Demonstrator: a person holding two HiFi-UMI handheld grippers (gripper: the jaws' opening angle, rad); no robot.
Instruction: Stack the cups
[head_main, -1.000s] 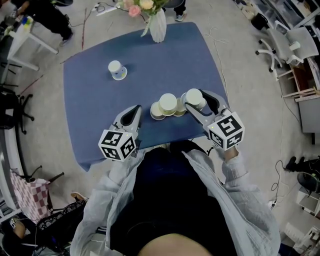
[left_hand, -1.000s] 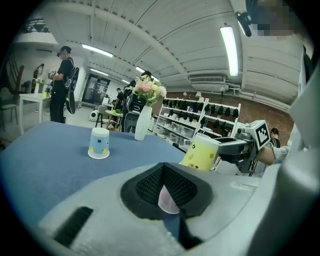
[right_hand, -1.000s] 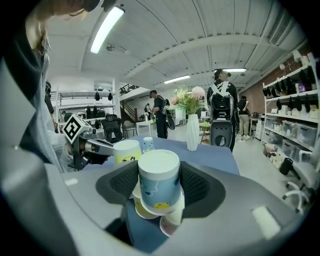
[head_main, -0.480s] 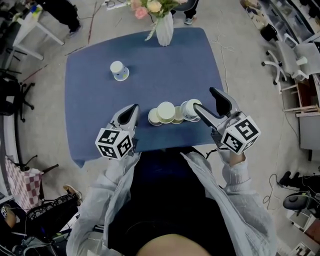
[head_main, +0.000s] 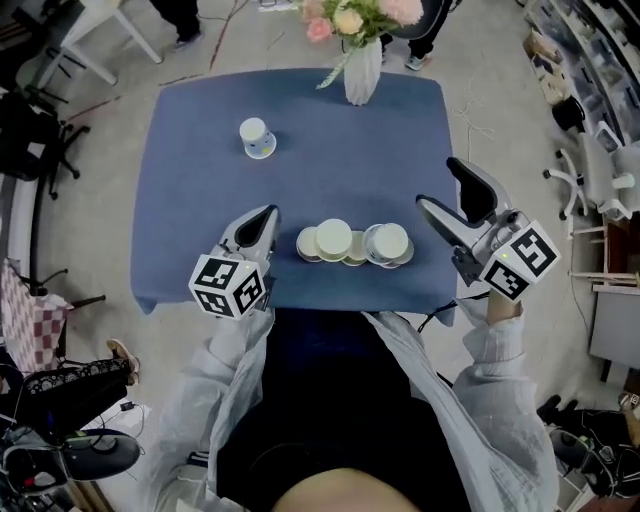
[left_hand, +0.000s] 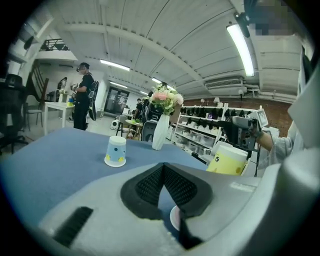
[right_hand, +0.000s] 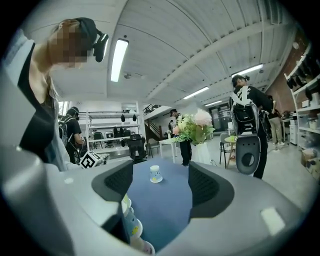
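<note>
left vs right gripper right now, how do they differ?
Jaws: left gripper is shut, pads meeting; right gripper stands open, having just been opening.
Place: left gripper is over the table's near edge, left of the grouped cups; right gripper hangs by the table's right edge.
Shared: neither holds anything.

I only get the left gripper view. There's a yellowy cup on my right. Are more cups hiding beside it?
Observer: Yes. The head view shows a tight cluster of cups by the table's near edge; I can't count them.
Operator: Is the other gripper holding one?
Observer: No. The right gripper is off to the cluster's right. Its jaws are apart and have just been opening, with nothing between them.
Operator: Is mine touching the cups?
Observer: No. The left gripper sits left of the cluster, with a gap.
</note>
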